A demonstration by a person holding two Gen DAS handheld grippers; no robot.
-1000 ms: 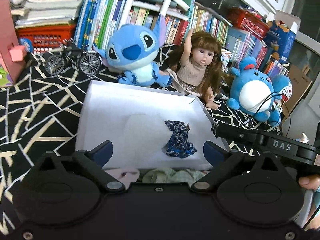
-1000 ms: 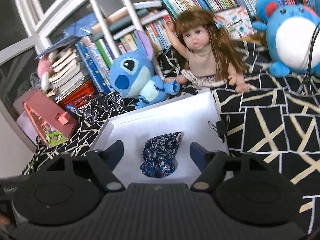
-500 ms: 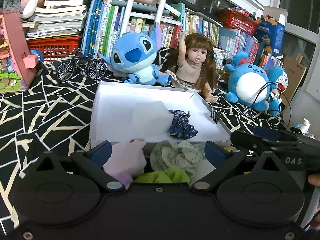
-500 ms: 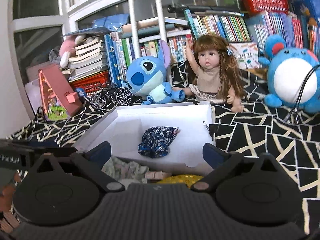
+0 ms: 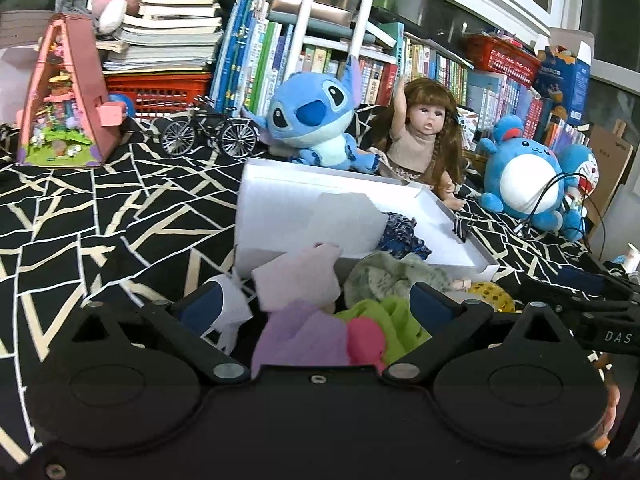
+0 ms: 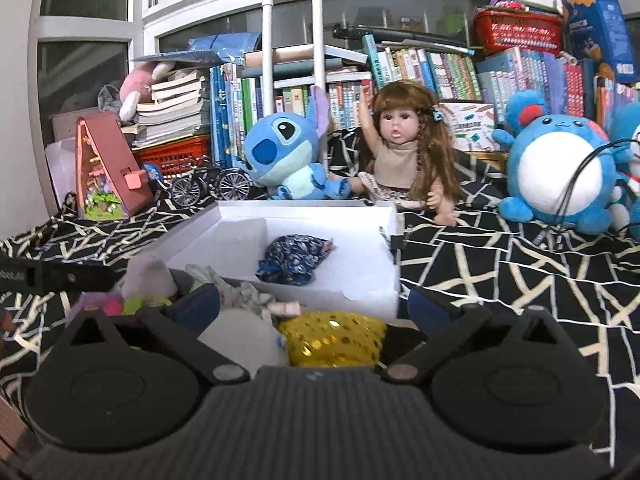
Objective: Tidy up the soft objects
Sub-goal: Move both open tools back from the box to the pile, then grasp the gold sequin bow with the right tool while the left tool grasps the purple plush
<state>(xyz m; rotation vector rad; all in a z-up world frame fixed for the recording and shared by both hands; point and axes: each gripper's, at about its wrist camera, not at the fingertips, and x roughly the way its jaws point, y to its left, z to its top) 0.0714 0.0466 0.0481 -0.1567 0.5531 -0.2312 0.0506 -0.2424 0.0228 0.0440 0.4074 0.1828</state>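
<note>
A white box [image 5: 280,196] [image 6: 384,280] lies on the patterned cloth with a dark blue floral cloth [image 6: 294,258] [image 5: 402,234] inside it. A pile of soft pieces sits just in front of the box: pale pink [image 5: 298,278], grey-green [image 5: 394,276], lilac [image 5: 300,338], lime green [image 5: 394,316], hot pink [image 5: 366,338], and a gold sequinned piece [image 6: 334,340]. My left gripper [image 5: 320,306] is open above the pile. My right gripper [image 6: 314,304] is open over the gold piece. Neither holds anything.
Behind the box stand a blue Stitch plush [image 6: 284,156], a doll [image 6: 404,156], a round blue plush [image 6: 560,176] with cables, a model bicycle [image 5: 208,132] and a pink toy house [image 5: 64,96]. Bookshelves fill the back. A binder clip [image 5: 460,228] sits on the box's right rim.
Both grippers have drawn back and up from the box. The floral cloth stays inside it. The pile of soft pieces in front of the box has come into view.
</note>
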